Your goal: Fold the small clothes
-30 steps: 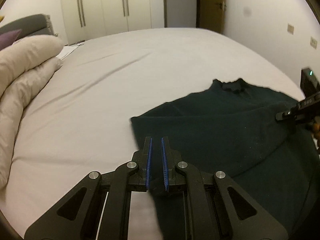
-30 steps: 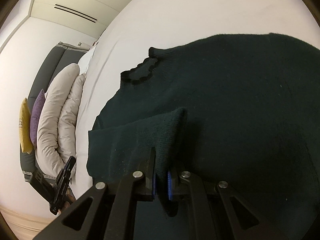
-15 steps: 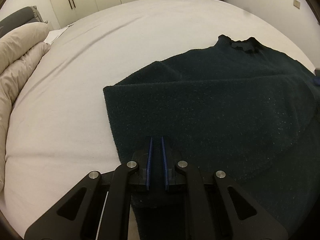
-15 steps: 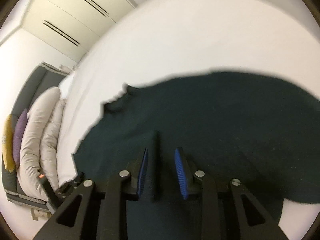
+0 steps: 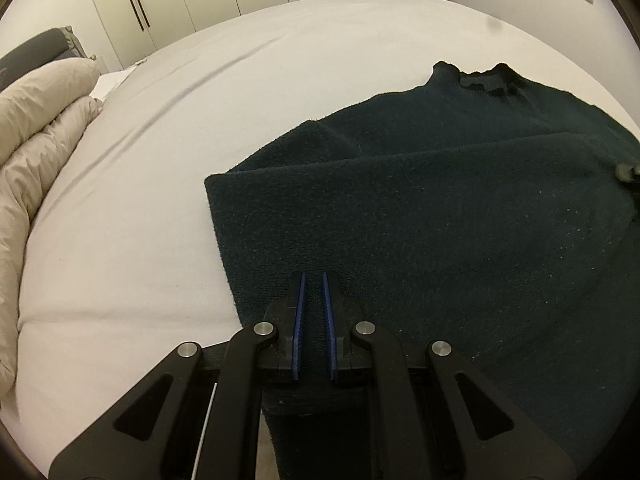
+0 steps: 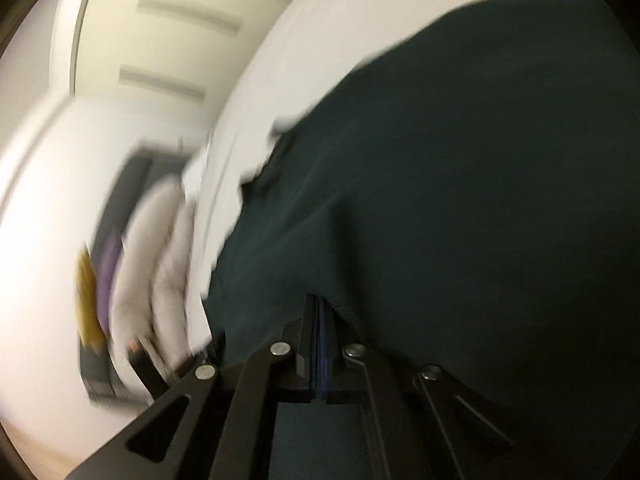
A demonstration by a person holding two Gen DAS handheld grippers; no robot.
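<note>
the right gripper (image 6: 318,320) has swung aside, its jaws just snapped together, pads meeting — nothing visibly between. the left gripper (image 5: 314,312) still pinches the folded dark green knitted sweater (image 5: 440,220), lowered onto the white bed (image 5: 140,200) — one fold laid.

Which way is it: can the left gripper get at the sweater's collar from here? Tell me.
Probably yes, though not straight away: the left gripper is shut on the sweater near its hem. The collar lies at the far end with nothing over it.
</note>
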